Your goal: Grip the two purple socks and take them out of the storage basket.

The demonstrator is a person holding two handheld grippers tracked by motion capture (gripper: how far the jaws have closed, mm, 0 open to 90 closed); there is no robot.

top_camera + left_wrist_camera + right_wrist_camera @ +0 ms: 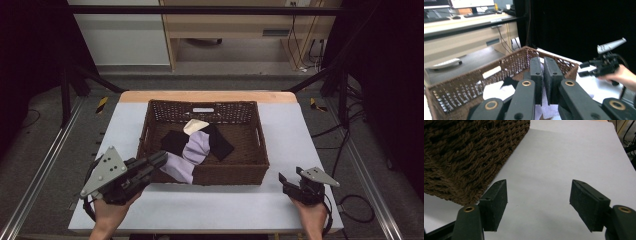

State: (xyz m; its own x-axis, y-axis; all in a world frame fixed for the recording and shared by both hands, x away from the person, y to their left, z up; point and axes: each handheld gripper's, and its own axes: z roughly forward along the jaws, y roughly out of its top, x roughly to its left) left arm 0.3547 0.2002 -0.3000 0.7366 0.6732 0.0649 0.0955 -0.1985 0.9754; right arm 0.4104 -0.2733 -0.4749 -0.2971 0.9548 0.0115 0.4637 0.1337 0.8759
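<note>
Left claw (pixel 159 161) sits at the basket's near-left corner, jaws pressed together on the lilac cloth (pixel 192 152) that drapes over the rim just ahead of it. Beyond it, in the wicker basket (pixel 252 172), lie black and cream pieces. A hard pull could drag the basket along. Right claw (pixel 289 181) hovers over bare worktop (pixel 225 202), jaws wide apart, holding nothing, basket corner to its left.
</note>
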